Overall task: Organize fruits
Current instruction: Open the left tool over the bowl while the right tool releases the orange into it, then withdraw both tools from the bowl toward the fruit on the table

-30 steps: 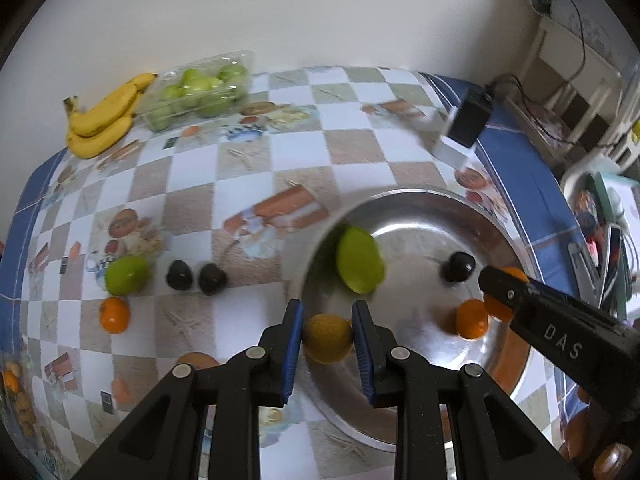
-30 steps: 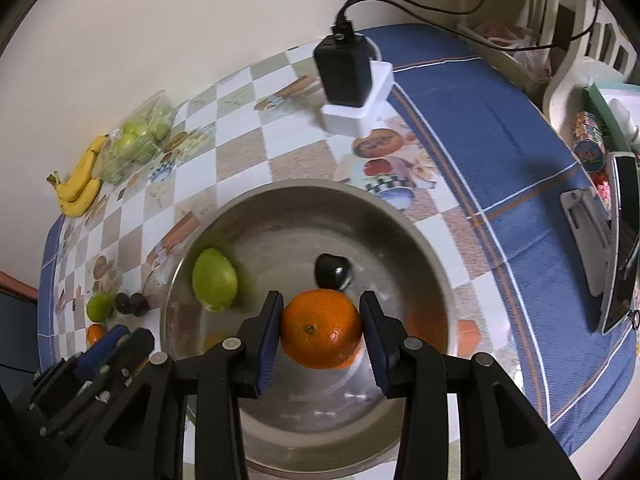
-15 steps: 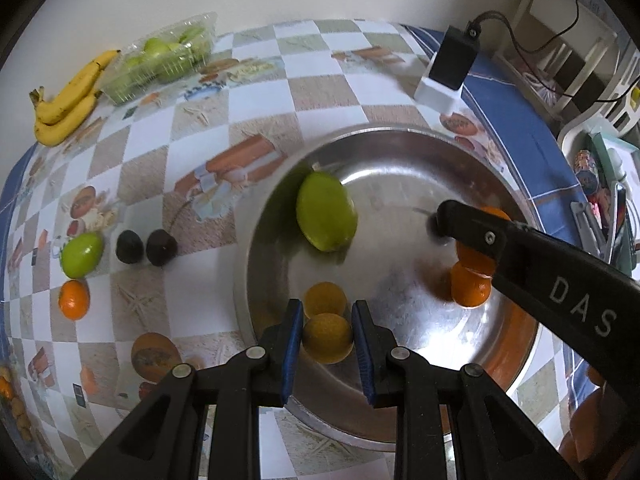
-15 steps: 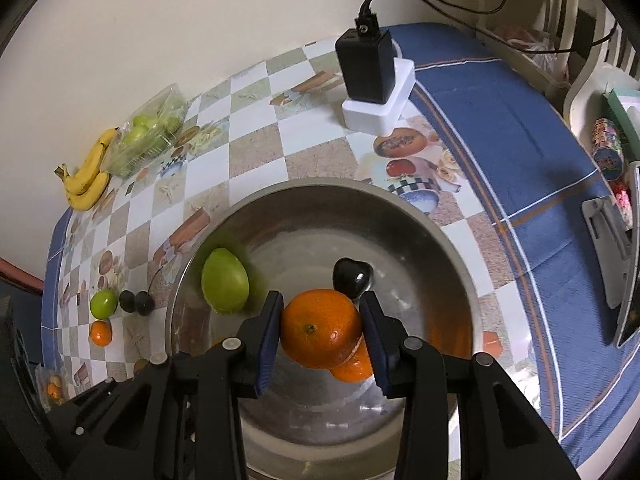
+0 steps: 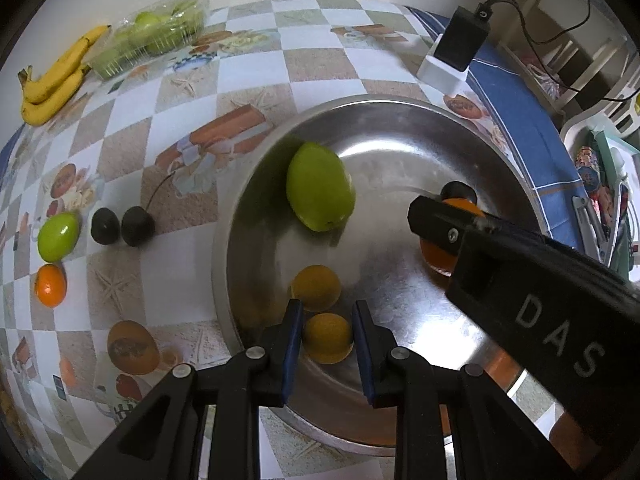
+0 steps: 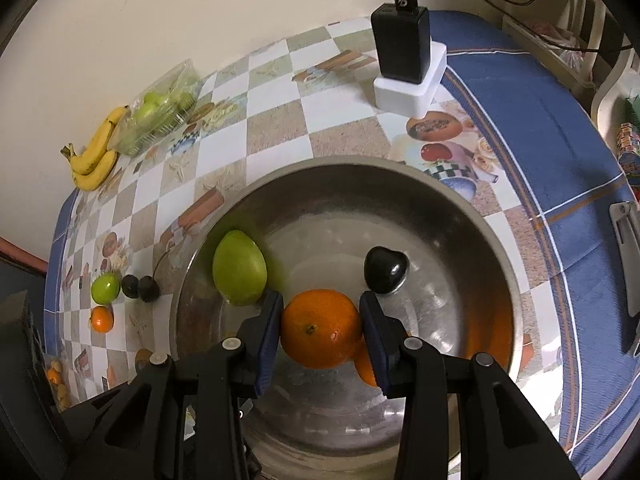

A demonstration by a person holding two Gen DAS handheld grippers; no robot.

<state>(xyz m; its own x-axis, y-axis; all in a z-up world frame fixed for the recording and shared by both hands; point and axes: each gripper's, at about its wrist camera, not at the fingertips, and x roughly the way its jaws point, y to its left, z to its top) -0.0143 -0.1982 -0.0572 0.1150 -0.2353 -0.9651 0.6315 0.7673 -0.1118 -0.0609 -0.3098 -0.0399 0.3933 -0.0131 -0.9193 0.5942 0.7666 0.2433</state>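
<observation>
A steel bowl [image 5: 400, 120] [image 6: 480, 232] holds a large green fruit [image 5: 320, 191] [image 6: 239, 267] and a dark fruit [image 6: 385, 269]. My left gripper [image 5: 325, 340] is shut on a small yellow-orange fruit [image 5: 328, 338] just above the bowl's near side; its reflection shows on the steel. My right gripper [image 6: 321, 330] is shut on an orange [image 6: 320, 332] low over the bowl, beside the dark fruit. The right gripper's body crosses the left wrist view [image 5: 520, 288].
On the checkered cloth left of the bowl lie a small green fruit [image 5: 58, 237], two dark fruits [image 5: 122, 226] and a small orange [image 5: 50, 285]. Bananas [image 5: 54, 76] and a clear box of green fruits [image 5: 152, 38] sit by the wall. A charger block [image 6: 404, 52] stands behind the bowl.
My left gripper has carried the yellow-orange fruit from the bowl's rim in over the bowl and lower. The right gripper with the orange has sunk closer to the bowl floor.
</observation>
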